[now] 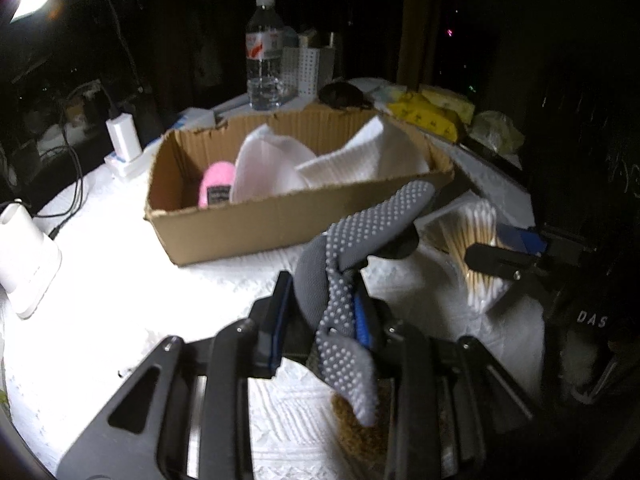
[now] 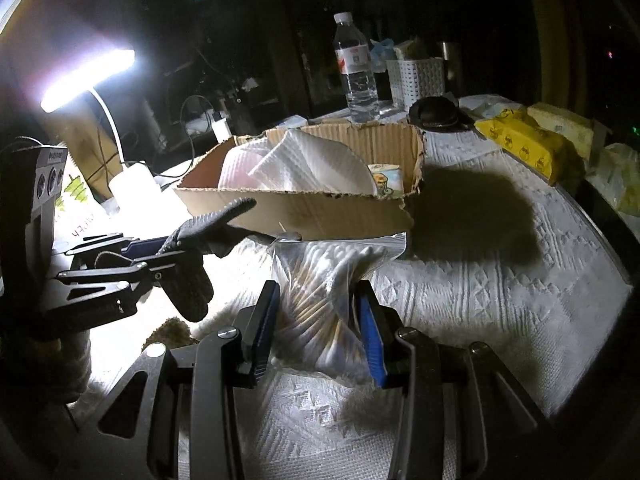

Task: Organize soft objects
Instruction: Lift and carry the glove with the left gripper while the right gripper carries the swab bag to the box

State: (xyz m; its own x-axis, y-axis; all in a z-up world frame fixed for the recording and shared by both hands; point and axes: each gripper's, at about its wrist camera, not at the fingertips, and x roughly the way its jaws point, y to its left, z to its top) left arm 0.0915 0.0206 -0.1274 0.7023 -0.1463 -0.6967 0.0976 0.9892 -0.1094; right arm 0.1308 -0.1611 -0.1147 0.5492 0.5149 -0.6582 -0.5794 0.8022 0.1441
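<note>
My left gripper is shut on a grey dotted glove and holds it above the white cloth, just in front of the cardboard box. The glove also shows in the right wrist view. My right gripper is shut on a clear zip bag of cotton swabs, also seen at the right of the left wrist view. The box holds white cloths, a pink item and a small printed roll.
A water bottle and a white perforated basket stand behind the box. A black cap and yellow tissue packs lie at the back right. A desk lamp, its white base and charger cables are at the left.
</note>
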